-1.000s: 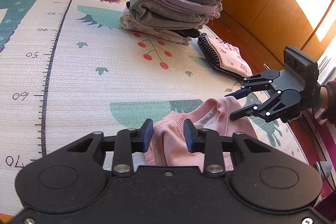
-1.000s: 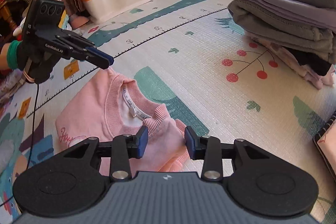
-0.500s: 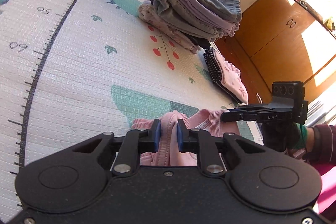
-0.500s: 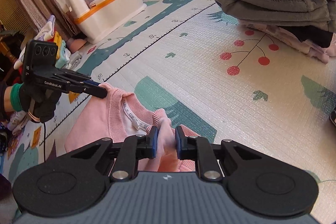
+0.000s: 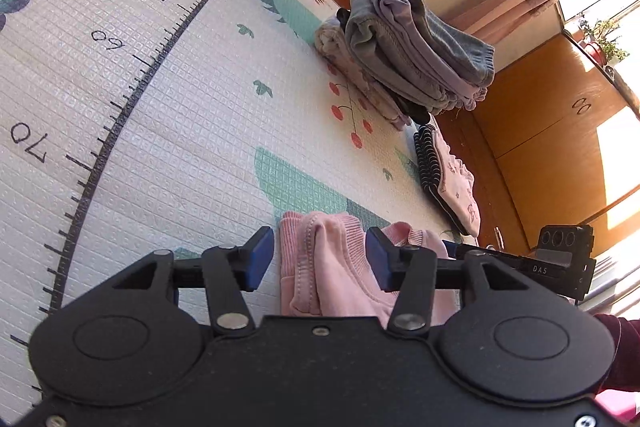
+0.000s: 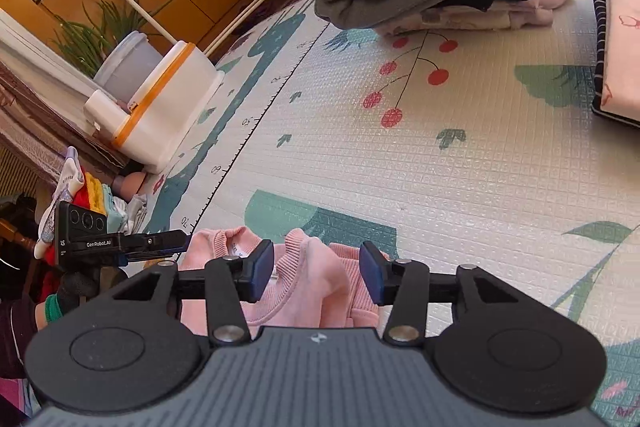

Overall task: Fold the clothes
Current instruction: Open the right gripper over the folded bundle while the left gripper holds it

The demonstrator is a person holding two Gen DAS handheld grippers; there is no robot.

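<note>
The left gripper (image 5: pixel 320 258) stood with its jaws wide apart, a bunched fold of the pink sweatshirt (image 5: pixel 332 267) lying loose between the blue pads (image 5: pixel 261 259) without either pad pressing it. The right gripper (image 6: pixel 316 271) was likewise spread wide, its pads (image 6: pixel 262 269) flanking a raised ribbed cuff of the same garment but not gripping it. The pink sweatshirt lay crumpled on the near part of the play mat (image 5: pixel 192 131), over a green printed patch, with its neckline and label showing to the left in the right wrist view (image 6: pixel 236 247).

Far across the mat, beside the printed red cherries (image 6: pixel 416 75), sat a stack of folded clothes (image 5: pixel 416 55) in grey, lilac and pale pink. Just to its right lay a folded piece with a dark striped edge and a pale pink top (image 5: pixel 448 179), separate from the stack. A printed ruler line with numbers (image 5: pixel 120 107) ran along the mat's left side. At the far left edge of the mat stood a white box with an orange band (image 6: pixel 160 103), and near it a potted plant (image 6: pixel 116 51). Orange wooden cabinets (image 5: pixel 552 131) lined the wall on the right.
</note>
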